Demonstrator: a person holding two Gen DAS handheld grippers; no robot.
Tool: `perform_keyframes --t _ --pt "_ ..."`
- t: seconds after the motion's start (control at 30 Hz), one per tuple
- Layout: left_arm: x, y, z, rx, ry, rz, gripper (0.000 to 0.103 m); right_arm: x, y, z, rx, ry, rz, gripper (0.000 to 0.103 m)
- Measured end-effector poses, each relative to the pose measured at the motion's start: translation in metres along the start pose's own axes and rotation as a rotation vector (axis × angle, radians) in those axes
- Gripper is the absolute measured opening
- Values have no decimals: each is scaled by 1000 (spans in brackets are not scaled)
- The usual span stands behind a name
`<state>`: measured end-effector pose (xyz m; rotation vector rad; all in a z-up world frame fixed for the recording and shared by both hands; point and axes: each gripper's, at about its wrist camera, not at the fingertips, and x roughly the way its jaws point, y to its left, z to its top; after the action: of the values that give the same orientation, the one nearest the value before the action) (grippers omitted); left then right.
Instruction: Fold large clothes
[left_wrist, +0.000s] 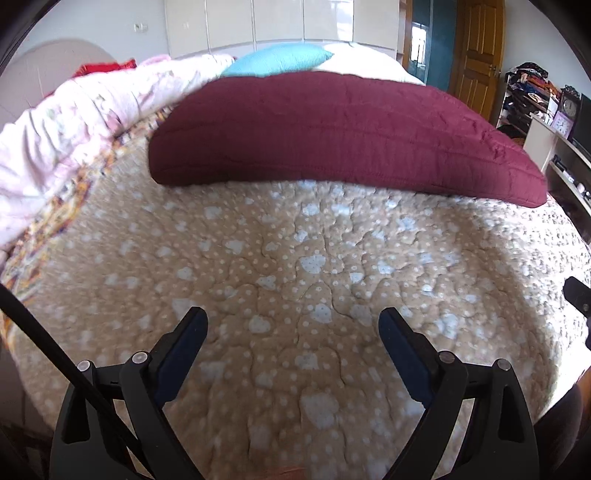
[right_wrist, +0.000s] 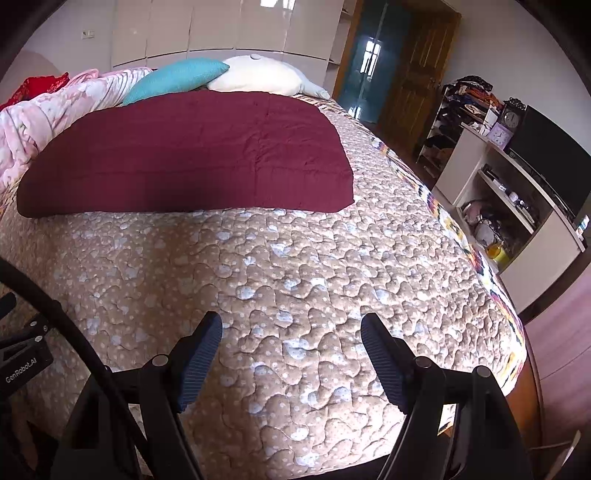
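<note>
Hovering over bed (right_wrist: 369, 258), left gripper (left_wrist: 293, 325) and right gripper (right_wrist: 291, 328) wide open, empty | maroon quilt (right_wrist: 192, 155) lying flat farther up, well apart | step: approach (judged) | next: reach near edge, pinch both corners

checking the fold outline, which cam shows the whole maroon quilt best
The right wrist view: the maroon quilt lies flat on the bedspread with all of its edges and its top surface visible. The left wrist view sees it low and edge-on, so mostly its near edge shows.
</note>
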<state>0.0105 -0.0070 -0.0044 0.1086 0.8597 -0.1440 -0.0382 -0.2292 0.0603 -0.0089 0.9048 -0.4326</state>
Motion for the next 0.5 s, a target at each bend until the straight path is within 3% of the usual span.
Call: perform_keyframes --t 0.2,0.5 --pt "-58 -9 3 24 -119 82 93 -10 -1 -10 -2 -14 -17 84" --pt "-112 0 -3 -25 -111 47 93 -39 11 -27 -42 -37 -7 85"
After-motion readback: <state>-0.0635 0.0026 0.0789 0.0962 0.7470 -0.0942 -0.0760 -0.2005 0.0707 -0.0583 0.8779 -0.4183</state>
